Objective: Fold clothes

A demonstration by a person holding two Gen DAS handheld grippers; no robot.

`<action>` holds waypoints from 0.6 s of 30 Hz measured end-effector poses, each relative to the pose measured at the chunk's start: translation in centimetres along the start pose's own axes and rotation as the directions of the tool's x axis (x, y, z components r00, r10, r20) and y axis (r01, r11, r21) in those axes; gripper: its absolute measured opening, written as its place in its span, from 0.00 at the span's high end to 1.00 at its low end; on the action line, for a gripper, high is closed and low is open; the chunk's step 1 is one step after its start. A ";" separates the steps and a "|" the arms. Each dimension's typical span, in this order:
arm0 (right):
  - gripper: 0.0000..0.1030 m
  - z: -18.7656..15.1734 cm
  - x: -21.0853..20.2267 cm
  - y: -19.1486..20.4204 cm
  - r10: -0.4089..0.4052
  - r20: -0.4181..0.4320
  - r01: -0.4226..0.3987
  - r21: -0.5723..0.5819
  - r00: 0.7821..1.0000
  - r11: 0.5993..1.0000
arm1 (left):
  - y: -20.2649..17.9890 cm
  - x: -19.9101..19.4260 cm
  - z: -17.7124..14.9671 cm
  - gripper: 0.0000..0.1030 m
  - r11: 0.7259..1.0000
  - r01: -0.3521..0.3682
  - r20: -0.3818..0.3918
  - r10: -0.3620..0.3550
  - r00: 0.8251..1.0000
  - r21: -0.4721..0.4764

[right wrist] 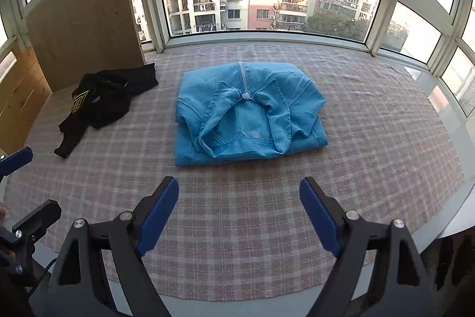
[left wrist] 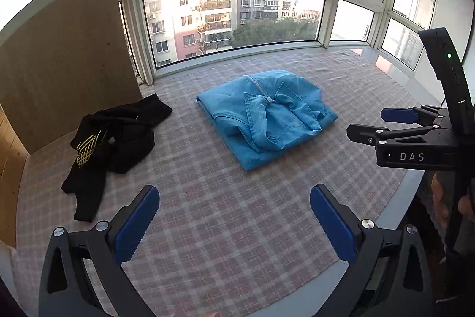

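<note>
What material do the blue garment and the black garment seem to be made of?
Blue garment: seemingly a thin woven fabric, matte, with fine stripes and stitched seams. Black garment: probably a soft knit, matte, limp and crumpled, with a gold print; the exact fibre cannot be told.

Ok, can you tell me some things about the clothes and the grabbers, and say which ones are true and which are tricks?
1. The blue jacket lies folded on the checked cloth. True.
2. The black garment is neatly folded. False: it lies crumpled, left of the jacket.
3. The left gripper is holding the jacket. False: it is open and holds nothing.
4. The right gripper is open and holds nothing. True.
5. The jacket's zip is white. True.
6. The black garment lies on top of the jacket. False: they lie apart.
</note>
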State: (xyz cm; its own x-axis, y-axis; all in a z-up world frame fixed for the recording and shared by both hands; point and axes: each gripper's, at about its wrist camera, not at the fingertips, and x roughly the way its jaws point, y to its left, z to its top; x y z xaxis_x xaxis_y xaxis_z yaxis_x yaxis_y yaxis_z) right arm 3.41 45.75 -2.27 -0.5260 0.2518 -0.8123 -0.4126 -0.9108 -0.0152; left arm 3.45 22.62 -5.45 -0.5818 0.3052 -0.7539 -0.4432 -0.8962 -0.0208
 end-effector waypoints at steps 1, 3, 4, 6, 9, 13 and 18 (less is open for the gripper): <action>0.19 -0.2 -0.3 0.7 -0.002 0.002 0.002 0.003 1.000 1.000 | 0.3 -0.4 -0.3 0.01 1.000 -0.001 -0.002 0.001 1.000 -0.005; 0.19 -0.7 -0.8 2.0 -0.004 0.002 0.004 0.007 1.000 1.000 | 1.0 -1.1 -0.9 0.01 1.000 0.012 -0.009 -0.013 1.000 -0.014; 0.19 -1.0 -1.1 2.6 -0.005 0.001 0.005 0.010 1.000 1.000 | 1.4 -1.3 -1.1 0.01 1.000 0.018 -0.014 -0.018 1.000 -0.015; 0.19 -1.5 -1.5 3.8 -0.007 -0.001 0.007 0.017 1.000 1.000 | 2.1 -1.7 -1.6 0.01 1.000 0.021 -0.025 -0.021 0.999 -0.012; 0.19 -2.2 -2.0 5.4 -0.012 -0.004 0.012 0.024 1.000 1.000 | 2.9 -2.0 -2.1 0.01 1.000 -0.008 -0.040 0.007 0.999 -0.005; 0.19 -3.0 -2.3 7.0 -0.022 -0.016 0.022 0.019 1.000 1.000 | 3.4 -2.0 -2.5 0.01 1.000 -0.007 -0.057 0.006 0.998 -0.017; 0.19 -3.7 -2.3 7.8 -0.033 -0.031 0.034 0.021 0.999 0.999 | 4.1 -2.0 -3.0 0.01 0.999 -0.008 -0.078 0.005 0.997 -0.033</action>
State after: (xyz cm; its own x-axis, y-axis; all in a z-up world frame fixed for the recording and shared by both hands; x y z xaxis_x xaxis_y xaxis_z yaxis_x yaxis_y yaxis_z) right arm 4.15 36.88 -2.68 -0.4890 0.2717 -0.8289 -0.4453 -0.8949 -0.0306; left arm 4.85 17.32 -5.97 -0.5289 0.2747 -0.8030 -0.4158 -0.9087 -0.0369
